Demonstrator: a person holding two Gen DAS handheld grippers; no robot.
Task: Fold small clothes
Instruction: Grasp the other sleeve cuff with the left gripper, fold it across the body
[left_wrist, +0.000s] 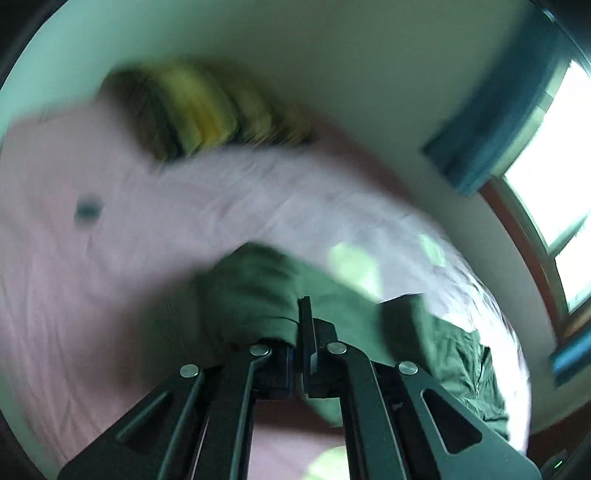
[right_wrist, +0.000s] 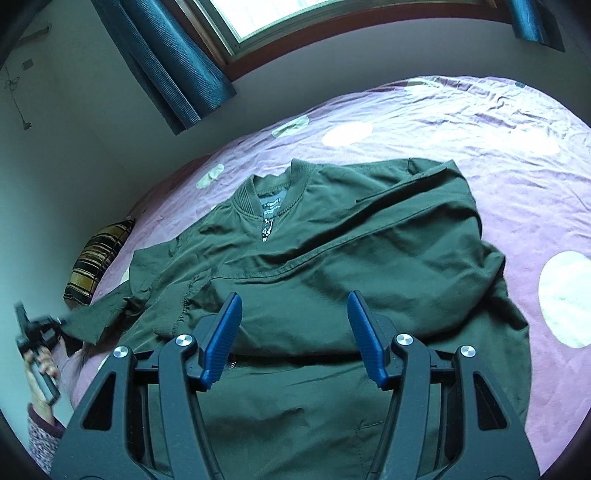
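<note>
- The right hand-held gripper (right_wrist: 295, 334) has its two blue-padded fingers (right_wrist: 223, 338) spread apart, with nothing between them; they hover over the lower body of a dark green jacket (right_wrist: 332, 266).
- The jacket lies front up on the bed (right_wrist: 498, 155), spread flat directly under and ahead of this hand-held gripper, its hem nearest and its ribbed collar (right_wrist: 273, 184) farthest, with a zip pull (right_wrist: 265, 232) showing at the neck.
- One sleeve (right_wrist: 443, 184) is folded across the chest on the far right side.
- To the near left, the left hand-held gripper (right_wrist: 35, 328), held in a person's hand (right_wrist: 40, 369), is closed on the end of the other sleeve (right_wrist: 96, 317), which stretches out from the jacket body toward it.
- In the left wrist view, blurred by motion, the left hand-held gripper (left_wrist: 304, 328) has its jaws pressed together on a bunch of the green cloth (left_wrist: 251, 291).
- The bed has a wrinkled mauve sheet with pale round spots (right_wrist: 347, 134).
- Farther left, at the bed's edge by the wall, lies a striped yellow and brown cushion (right_wrist: 98, 254).
- Beyond the bed are a pale wall, blue curtains (right_wrist: 166, 62) and a window (right_wrist: 295, 14).
</note>
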